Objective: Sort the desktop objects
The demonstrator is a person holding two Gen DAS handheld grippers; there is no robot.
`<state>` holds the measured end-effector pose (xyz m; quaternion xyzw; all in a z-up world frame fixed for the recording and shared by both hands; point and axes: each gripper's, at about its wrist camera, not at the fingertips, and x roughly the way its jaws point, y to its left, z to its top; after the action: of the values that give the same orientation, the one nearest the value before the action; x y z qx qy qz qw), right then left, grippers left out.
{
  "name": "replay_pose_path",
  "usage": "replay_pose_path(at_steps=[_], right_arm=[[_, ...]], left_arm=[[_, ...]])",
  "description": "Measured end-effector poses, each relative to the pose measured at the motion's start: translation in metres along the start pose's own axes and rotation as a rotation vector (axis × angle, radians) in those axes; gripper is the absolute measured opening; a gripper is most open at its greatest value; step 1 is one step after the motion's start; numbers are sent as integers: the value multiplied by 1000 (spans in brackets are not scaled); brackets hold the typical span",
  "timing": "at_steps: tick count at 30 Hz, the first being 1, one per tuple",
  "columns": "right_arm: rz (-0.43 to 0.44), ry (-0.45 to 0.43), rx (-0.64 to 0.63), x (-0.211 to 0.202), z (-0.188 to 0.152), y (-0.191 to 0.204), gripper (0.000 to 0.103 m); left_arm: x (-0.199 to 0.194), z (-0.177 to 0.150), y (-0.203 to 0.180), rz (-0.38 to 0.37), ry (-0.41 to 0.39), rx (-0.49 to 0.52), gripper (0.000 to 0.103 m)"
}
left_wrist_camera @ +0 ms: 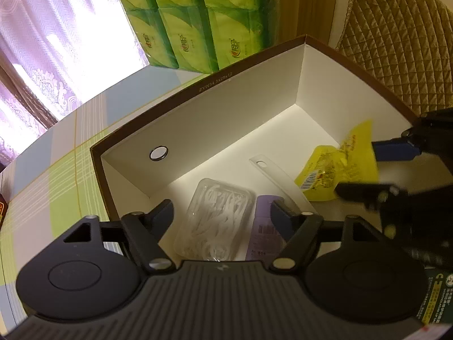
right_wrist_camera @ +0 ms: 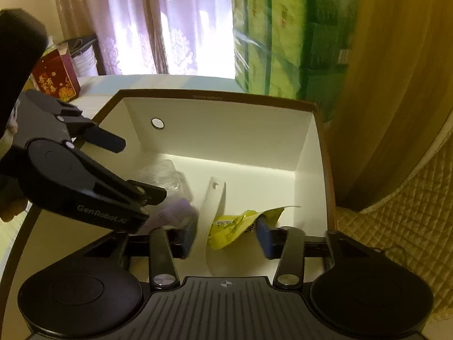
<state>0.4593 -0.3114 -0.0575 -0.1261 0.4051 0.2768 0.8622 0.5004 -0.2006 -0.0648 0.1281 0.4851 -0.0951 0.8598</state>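
A brown-rimmed white box [left_wrist_camera: 198, 87] [right_wrist_camera: 215, 95] stands open on the table. Inside lie a clear plastic case of white floss picks [left_wrist_camera: 215, 221] [right_wrist_camera: 161, 178], a purple packet [left_wrist_camera: 264, 232] [right_wrist_camera: 175, 212], a white shoehorn-like strip [left_wrist_camera: 274, 175] [right_wrist_camera: 211, 206] and a yellow snack packet [left_wrist_camera: 339, 167] [right_wrist_camera: 235, 226]. My left gripper [left_wrist_camera: 223, 212] [right_wrist_camera: 141, 170] is open above the case and purple packet, holding nothing. My right gripper [right_wrist_camera: 226, 235] [left_wrist_camera: 365, 170] is open, its jaws either side of the yellow packet inside the box, not closed on it.
A stack of green tissue packs [left_wrist_camera: 181, 22] [right_wrist_camera: 283, 34] stands behind the box. A red carton [right_wrist_camera: 56, 76] is at the far left. A quilted tan cushion [left_wrist_camera: 396, 42] [right_wrist_camera: 410, 212] lies right of the box. Purple curtains [left_wrist_camera: 42, 42] hang behind.
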Motion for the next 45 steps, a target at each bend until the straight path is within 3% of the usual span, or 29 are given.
replay_pose_path(at_steps=[1, 3, 5, 9, 23, 31, 37, 45], right_arm=[[-5, -4, -6, -1, -1, 2, 62], [-1, -13, -8, -6, -2, 3, 68], [3, -11, -5, -11, -3, 4, 86], [19, -42, -6, -30, -7, 7, 101], [47, -67, 27, -95, -45, 30, 101], [-8, -133, 171, -132, -74, 36, 101], [-11, -165, 245, -158, -86, 41, 101], [-57, -153, 194, -179, -108, 70, 101]], left_arm=[[-1, -1, 0, -1, -2, -3, 77], [-4, -2, 2, -4, -3, -11, 77], [-8, -4, 3, -12, -9, -20, 77], [-22, -9, 5, -22, -28, -36, 83], [-102, -46, -1, 14, -146, -89, 99], [-146, -87, -2, 69, -209, -159, 102], [-176, -114, -8, 70, -245, -199, 102], [-202, -148, -23, 65, -205, -236, 102]])
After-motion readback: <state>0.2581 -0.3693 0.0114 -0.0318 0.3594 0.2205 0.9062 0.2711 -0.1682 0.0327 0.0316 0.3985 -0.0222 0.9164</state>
